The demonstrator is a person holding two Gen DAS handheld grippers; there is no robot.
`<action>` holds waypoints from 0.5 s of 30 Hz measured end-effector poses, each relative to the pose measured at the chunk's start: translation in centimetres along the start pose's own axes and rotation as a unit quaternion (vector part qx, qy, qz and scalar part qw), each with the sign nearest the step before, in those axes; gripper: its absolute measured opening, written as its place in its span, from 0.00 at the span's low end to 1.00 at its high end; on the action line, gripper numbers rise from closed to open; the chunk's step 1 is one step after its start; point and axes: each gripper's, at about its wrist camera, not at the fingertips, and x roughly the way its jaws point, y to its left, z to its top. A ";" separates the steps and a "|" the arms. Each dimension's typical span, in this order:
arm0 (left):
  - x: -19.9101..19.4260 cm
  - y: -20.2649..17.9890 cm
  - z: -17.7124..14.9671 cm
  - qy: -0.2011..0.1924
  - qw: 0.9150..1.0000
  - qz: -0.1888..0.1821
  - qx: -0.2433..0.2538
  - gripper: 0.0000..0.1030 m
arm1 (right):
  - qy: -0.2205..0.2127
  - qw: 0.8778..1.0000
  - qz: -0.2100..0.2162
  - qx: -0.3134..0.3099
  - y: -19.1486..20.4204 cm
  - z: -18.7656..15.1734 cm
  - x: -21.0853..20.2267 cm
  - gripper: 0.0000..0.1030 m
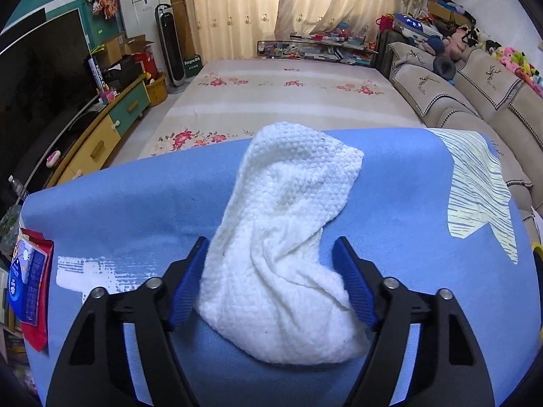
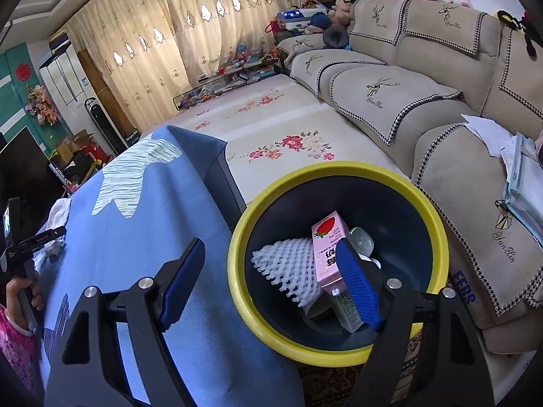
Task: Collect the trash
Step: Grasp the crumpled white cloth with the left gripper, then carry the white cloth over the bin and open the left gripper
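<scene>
In the left wrist view, the left gripper [image 1: 271, 271] is seen low in the frame with its blue pads [image 1: 190, 278] set on either side of a crumpled white paper towel [image 1: 281, 237]. The left pad appears to touch the towel's edge; on the right a sliver of cloth shows near the pad's tip, so a firm pinch cannot be confirmed. The jaws stand partly open.

In the right wrist view, the right gripper [image 2: 268, 281] is held wide open and empty at lower centre, one finger over the blue tablecloth [image 2: 152, 237], the other over the yellow-rimmed bin [image 2: 237, 237]. A pink strawberry carton [image 2: 327, 244] and white foam netting [image 2: 288, 268] already lie inside.

If the jaws are closed on only a loose fold, the towel could slip free during the lift, or the tablecloth could be pinched along with it and dragged.

The table is covered by the blue cloth with pale striped patches; a snack packet [image 1: 29, 278] lies at its left edge. Beyond, a floral mat [image 1: 288, 98], a beige sofa [image 2: 424, 101] and cream curtains [image 1: 288, 6] are seen.
</scene>
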 end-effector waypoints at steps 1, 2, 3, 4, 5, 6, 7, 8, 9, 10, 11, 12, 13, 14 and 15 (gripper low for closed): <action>-0.1 0.0 -0.1 -0.002 1.000 0.000 0.000 0.64 | 0.000 1.000 0.001 0.000 0.0 0.0 0.0 0.73; -0.2 0.1 -0.2 -0.003 1.000 0.000 -0.001 0.60 | 0.000 1.000 0.003 0.000 -0.1 -0.1 0.0 0.73; -0.3 0.0 -0.2 -0.005 1.000 0.001 0.000 0.58 | 0.000 1.000 0.004 0.000 -0.1 -0.1 0.0 0.73; -0.4 0.0 -0.2 -0.007 1.000 0.001 0.000 0.53 | 0.000 1.000 0.005 -0.001 0.0 -0.1 -0.1 0.73; -0.5 0.1 -0.2 -0.008 1.000 0.001 0.000 0.46 | -0.001 1.000 0.006 -0.001 -0.1 -0.1 -0.2 0.73; -0.6 0.2 -0.2 -0.008 1.000 0.001 -0.001 0.43 | -0.001 1.000 0.007 -0.001 -0.1 -0.1 -0.3 0.73; -0.7 0.2 -0.3 -0.008 1.000 0.002 -0.002 0.35 | -0.001 1.000 0.008 -0.001 -0.1 -0.1 -0.4 0.73; -0.8 0.3 -0.4 -0.008 1.000 0.001 -0.005 0.27 | -0.002 1.000 0.009 -0.001 0.0 -0.1 -0.6 0.73; -0.9 0.5 -0.5 -0.007 1.000 -0.001 -0.009 0.22 | -0.002 1.000 0.009 -0.002 -0.1 -0.1 -0.7 0.73; -1.1 0.6 -0.6 -0.005 1.000 -0.004 -0.014 0.16 | -0.003 1.000 0.011 -0.001 -0.2 -0.2 -0.9 0.73; -1.4 0.7 -0.7 -0.005 1.000 -0.007 -0.018 0.15 | -0.004 1.000 0.013 -0.001 -0.3 -0.2 -1.1 0.73; -1.8 0.8 -1.0 -0.007 1.000 -0.007 -0.020 0.14 | -0.005 1.000 0.014 -0.001 -0.4 -0.3 -1.4 0.73; -2.4 0.8 -1.3 -0.011 1.000 -0.007 -0.021 0.13 | -0.008 1.000 0.015 -0.001 -0.5 -0.3 -1.7 0.73; -3.0 0.8 -1.6 -0.014 1.000 -0.008 -0.022 0.13 | -0.010 1.000 0.016 -0.001 -0.6 -0.3 -2.0 0.73; -3.9 0.7 -1.9 -0.020 1.000 -0.010 -0.022 0.13 | -0.012 1.000 0.018 0.000 -0.8 -0.4 -2.4 0.73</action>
